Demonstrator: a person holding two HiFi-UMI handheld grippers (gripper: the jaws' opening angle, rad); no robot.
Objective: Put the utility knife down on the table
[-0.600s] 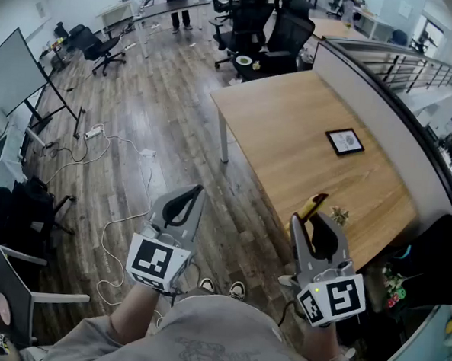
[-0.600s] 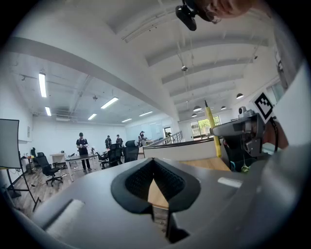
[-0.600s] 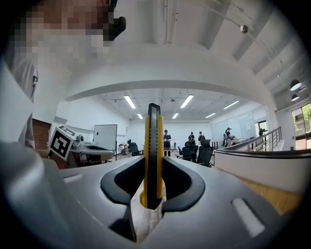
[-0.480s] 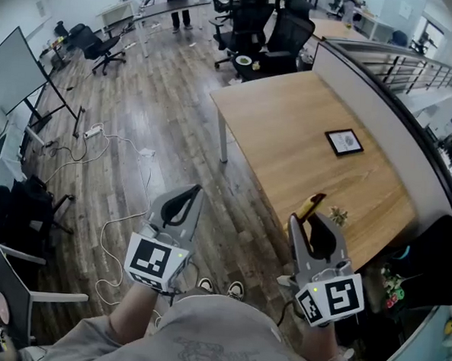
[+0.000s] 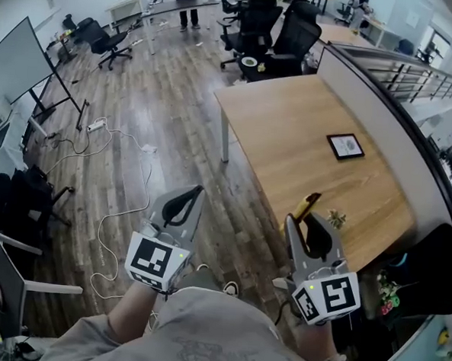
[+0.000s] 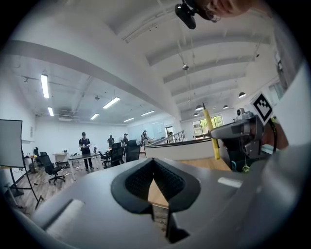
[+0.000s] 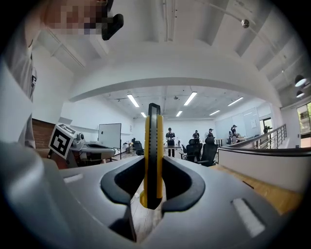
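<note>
Little has changed: your right claw (image 5: pixel 309 219) still grips the knife (image 7: pixel 153 155) upright, by the near edge of the desk (image 5: pixel 290 134); your left claw (image 5: pixel 185 204) is closed and empty. The knife is not down yet

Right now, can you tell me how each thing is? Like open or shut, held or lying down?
Utility knife: held upright in the right gripper, not on the table yet.
Right gripper: shut on the utility knife.
Left gripper: shut, with nothing in it.
Table: standing to the right, ahead of the right gripper.
Tablet: lying flat on the table.
</note>
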